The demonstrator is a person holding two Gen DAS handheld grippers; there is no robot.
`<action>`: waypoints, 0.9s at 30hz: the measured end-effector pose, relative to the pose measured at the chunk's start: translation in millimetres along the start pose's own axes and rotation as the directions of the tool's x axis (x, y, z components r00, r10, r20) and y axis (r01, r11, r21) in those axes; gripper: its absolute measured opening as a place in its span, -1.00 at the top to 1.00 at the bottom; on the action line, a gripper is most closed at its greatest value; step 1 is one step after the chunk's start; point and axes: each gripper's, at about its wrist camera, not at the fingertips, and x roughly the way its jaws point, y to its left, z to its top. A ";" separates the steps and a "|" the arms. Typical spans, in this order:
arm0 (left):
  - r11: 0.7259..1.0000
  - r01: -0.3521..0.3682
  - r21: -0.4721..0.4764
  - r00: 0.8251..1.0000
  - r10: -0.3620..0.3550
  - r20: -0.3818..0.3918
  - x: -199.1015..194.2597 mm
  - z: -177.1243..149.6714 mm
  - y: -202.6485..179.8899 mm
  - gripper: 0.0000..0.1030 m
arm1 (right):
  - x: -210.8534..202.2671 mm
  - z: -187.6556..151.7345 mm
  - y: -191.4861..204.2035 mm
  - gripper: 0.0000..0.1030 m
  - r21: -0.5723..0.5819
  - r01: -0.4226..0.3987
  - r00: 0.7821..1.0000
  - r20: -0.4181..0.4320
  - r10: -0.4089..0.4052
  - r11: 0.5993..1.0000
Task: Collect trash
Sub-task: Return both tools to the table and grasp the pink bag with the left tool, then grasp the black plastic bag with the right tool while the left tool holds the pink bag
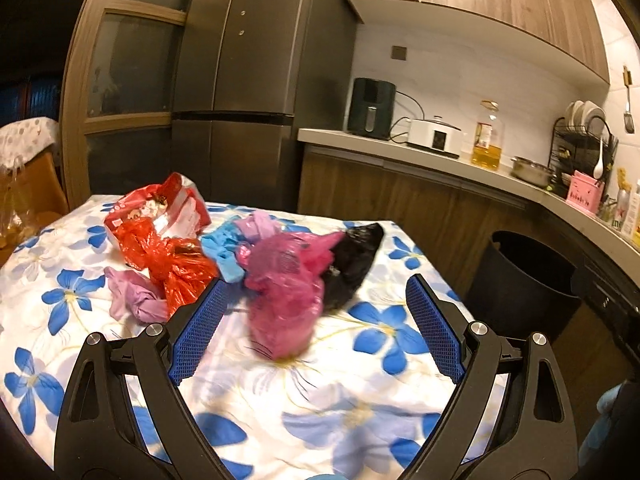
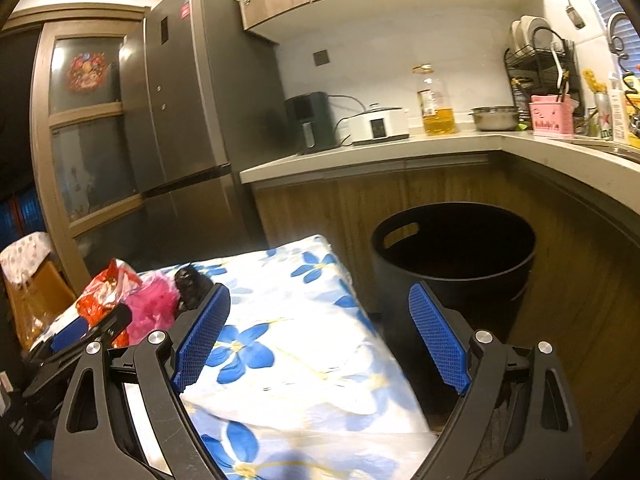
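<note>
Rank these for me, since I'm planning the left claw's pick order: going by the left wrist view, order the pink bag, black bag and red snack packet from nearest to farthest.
From the left claw:
1. Pink bag, between its open fingers.
2. Black bag, behind, to the right.
3. Red snack packet, far left on the table.

Home kitchen: fridge (image 2: 192, 120), countertop (image 2: 400, 152), dish rack (image 2: 540, 68).

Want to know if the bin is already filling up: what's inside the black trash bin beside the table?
The right wrist view looks into the black trash bin: only dark inner wall shows, no trash visible. Its bottom is hidden by the front rim and shadow.
</note>
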 end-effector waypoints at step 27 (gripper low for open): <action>0.996 0.057 -0.070 0.997 -0.061 -0.056 23.5 0.4 44.3 0.89 | 91.5 -12.4 79.3 -0.62 -0.065 -0.137 0.985 -0.118 0.128 0.988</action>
